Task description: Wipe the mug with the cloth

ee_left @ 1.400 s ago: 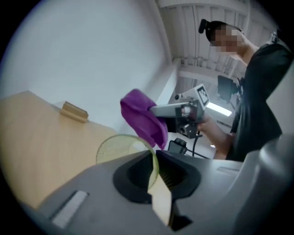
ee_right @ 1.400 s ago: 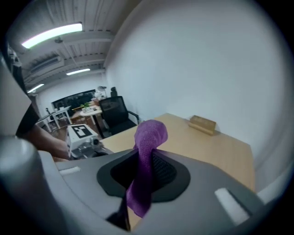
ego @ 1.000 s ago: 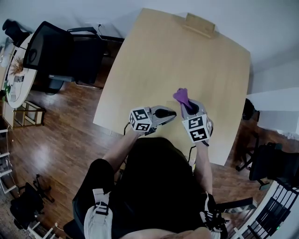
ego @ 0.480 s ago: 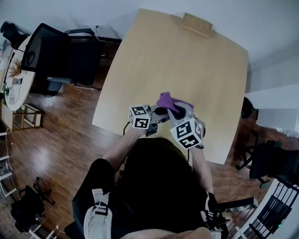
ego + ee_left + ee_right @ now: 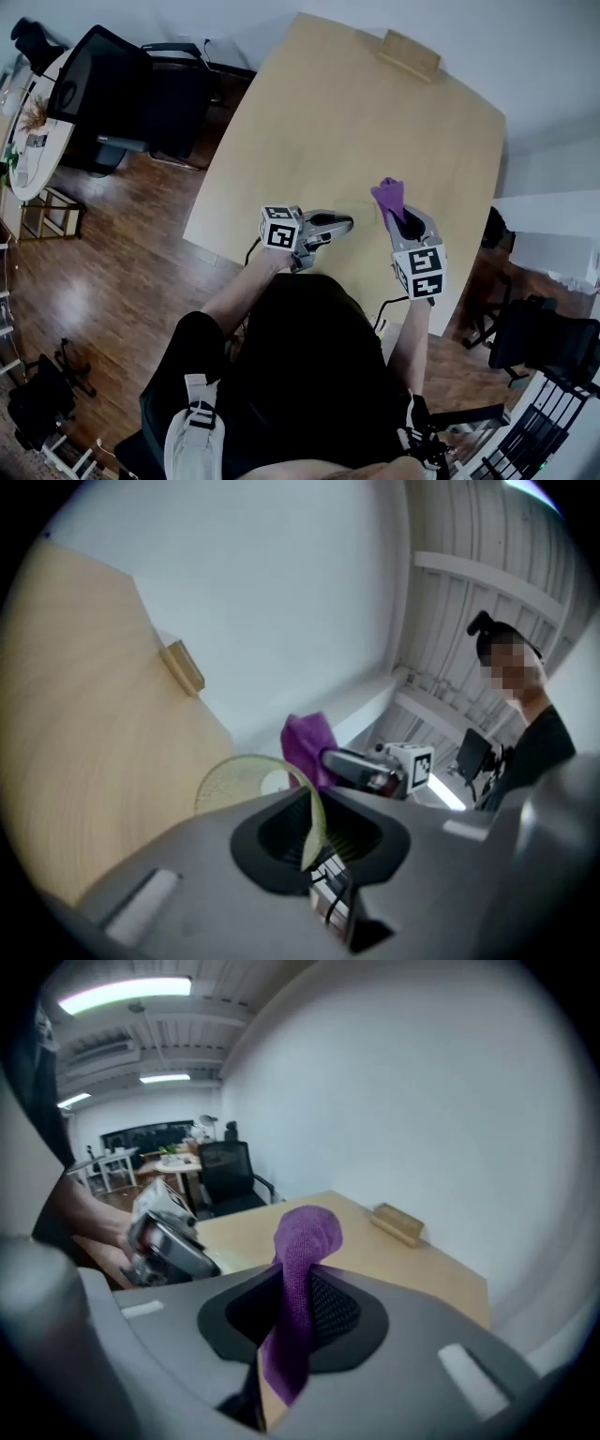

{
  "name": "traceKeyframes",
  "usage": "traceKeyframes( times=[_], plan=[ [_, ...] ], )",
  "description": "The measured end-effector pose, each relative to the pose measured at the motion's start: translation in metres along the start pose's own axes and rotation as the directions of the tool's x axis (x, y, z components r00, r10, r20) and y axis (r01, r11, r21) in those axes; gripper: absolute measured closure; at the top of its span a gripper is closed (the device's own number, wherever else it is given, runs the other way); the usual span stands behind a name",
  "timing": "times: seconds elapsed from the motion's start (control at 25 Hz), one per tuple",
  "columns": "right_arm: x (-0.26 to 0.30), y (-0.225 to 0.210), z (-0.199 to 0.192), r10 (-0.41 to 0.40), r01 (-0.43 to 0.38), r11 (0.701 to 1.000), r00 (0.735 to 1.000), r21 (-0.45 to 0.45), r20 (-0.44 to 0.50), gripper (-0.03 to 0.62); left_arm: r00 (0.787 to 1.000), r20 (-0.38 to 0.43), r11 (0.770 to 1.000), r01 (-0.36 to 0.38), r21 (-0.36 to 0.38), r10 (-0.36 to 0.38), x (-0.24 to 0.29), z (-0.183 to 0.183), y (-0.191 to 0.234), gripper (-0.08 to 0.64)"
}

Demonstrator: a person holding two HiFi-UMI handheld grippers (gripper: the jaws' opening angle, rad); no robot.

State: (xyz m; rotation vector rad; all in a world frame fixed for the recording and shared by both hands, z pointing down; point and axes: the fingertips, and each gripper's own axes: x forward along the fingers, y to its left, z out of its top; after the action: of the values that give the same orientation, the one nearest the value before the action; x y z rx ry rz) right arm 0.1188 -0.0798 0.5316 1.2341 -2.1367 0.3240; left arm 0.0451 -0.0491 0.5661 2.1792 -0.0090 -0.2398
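Table (image 5: 375, 112) of pale wood, dark plank floor (image 5: 112, 281) — left jaws clamp mug (image 5: 234, 780), right jaws clamp cloth (image 5: 305, 1241).

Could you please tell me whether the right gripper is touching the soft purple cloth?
Touching. The right gripper view shows the right gripper with its jaws clamped on the soft purple cloth, which sticks up between them.

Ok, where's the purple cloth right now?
The purple cloth is pinched in the right gripper, right of centre in the head view, over the near part of the light wooden table, apart from the left gripper.
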Motion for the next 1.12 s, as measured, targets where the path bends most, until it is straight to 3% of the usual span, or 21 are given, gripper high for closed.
traceKeyframes(
  times=[0.12,0.24,0.36,0.48,0.56,0.64,0.68,0.76,0.88,1.0,1.12],
  plan=[
    [0.002,0.061,0.040,0.178,-0.171,0.976,0.983,-0.137,0.043,0.526,0.998,-0.057,0.999,-0.016,0.050,0.018,0.008,-0.007,0.002,0.512],
    [0.018,0.095,0.032,0.233,-0.245,0.935,0.970,-0.255,-0.076,0.526,0.992,-0.114,0.989,-0.034,0.143,0.051,0.016,-0.012,-0.003,0.512],
    [0.022,0.087,0.016,0.251,-0.261,0.949,0.965,-0.178,-0.079,0.528,0.991,-0.129,0.985,-0.020,0.172,0.043,0.016,-0.015,-0.009,0.514],
    [0.026,0.050,-0.012,0.192,-0.196,0.979,0.979,-0.058,-0.065,0.528,0.997,-0.076,0.998,0.004,0.067,0.001,0.006,-0.013,-0.007,0.512],
    [0.034,0.007,-0.056,0.080,-0.079,0.997,0.985,0.013,-0.154,0.528,1.000,-0.021,0.998,0.015,-0.058,-0.016,-0.003,-0.011,0.002,0.511],
    [0.036,-0.030,-0.104,-0.034,0.052,0.997,0.965,0.063,-0.261,0.526,0.999,0.049,0.981,0.025,-0.194,-0.015,-0.011,-0.011,0.017,0.518],
    [0.033,-0.037,-0.115,-0.056,0.083,0.992,0.962,0.092,-0.267,0.526,0.997,0.072,0.968,0.022,-0.249,-0.004,-0.014,-0.013,0.028,0.518],
    [0.029,-0.029,-0.103,-0.030,0.056,0.988,0.984,0.144,-0.177,0.526,0.996,0.084,0.941,0.007,-0.339,0.023,-0.019,-0.021,0.050,0.518],
    [0.042,0.010,-0.072,0.086,-0.081,0.991,0.995,0.103,-0.041,0.527,0.998,0.041,0.892,-0.025,-0.450,0.048,-0.014,-0.043,0.077,0.518],
    [0.070,0.048,-0.072,0.180,-0.179,0.984,0.982,0.028,-0.049,0.528,0.999,0.009,0.835,-0.026,-0.550,0.037,-0.003,-0.059,0.090,0.518],
    [0.102,0.058,-0.098,0.209,-0.205,0.978,0.973,0.050,-0.096,0.526,1.000,-0.001,0.806,-0.019,-0.592,0.023,0.001,-0.066,0.103,0.511]
  ],
)
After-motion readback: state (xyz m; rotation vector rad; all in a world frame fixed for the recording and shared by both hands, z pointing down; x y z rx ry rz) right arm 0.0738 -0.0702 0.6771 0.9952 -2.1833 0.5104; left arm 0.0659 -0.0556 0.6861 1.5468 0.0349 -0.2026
